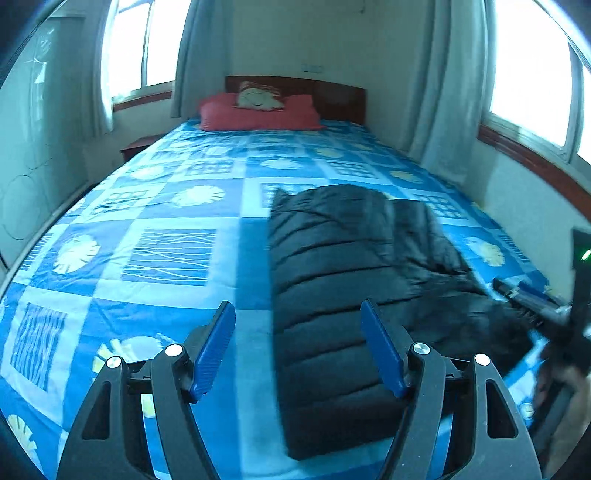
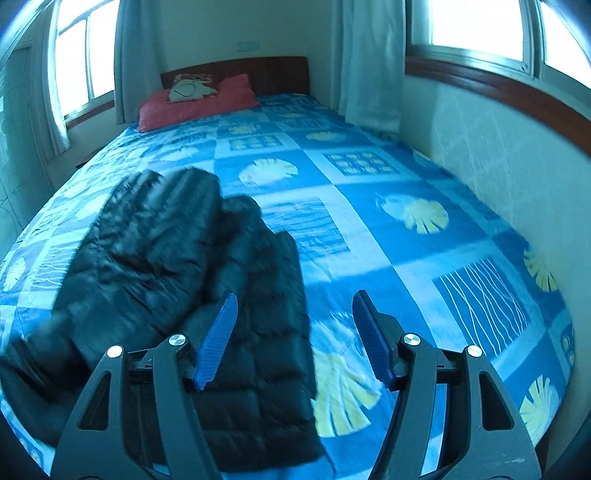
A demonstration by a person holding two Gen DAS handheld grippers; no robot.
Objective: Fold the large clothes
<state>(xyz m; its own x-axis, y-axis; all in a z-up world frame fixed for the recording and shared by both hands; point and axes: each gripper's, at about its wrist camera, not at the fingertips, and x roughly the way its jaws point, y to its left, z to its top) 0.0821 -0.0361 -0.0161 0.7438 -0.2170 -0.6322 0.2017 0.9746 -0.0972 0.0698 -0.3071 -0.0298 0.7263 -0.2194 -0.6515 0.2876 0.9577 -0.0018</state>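
While both claws stood wide and empty above the bed (image 1: pixel 177 206), the left gripper (image 1: pixel 297 347) over the jacket's near left edge and the right gripper (image 2: pixel 291 339) over its near right edge, we judged a fold just finished. The black puffer jacket (image 1: pixel 332 280) lay doubled lengthwise on the near part of the blue bedspread, well short of the red pillow (image 1: pixel 258 114). For the next fold we reckoned both claws should bite the near hem squarely and carry it far together, keeping the slippery padding even.

black puffer jacket (image 1: pixel 332 280): 1 | red pillow (image 1: pixel 258 114): 1 | windows (image 2: pixel 480 26): 2 | bed (image 1: pixel 166 206): 1
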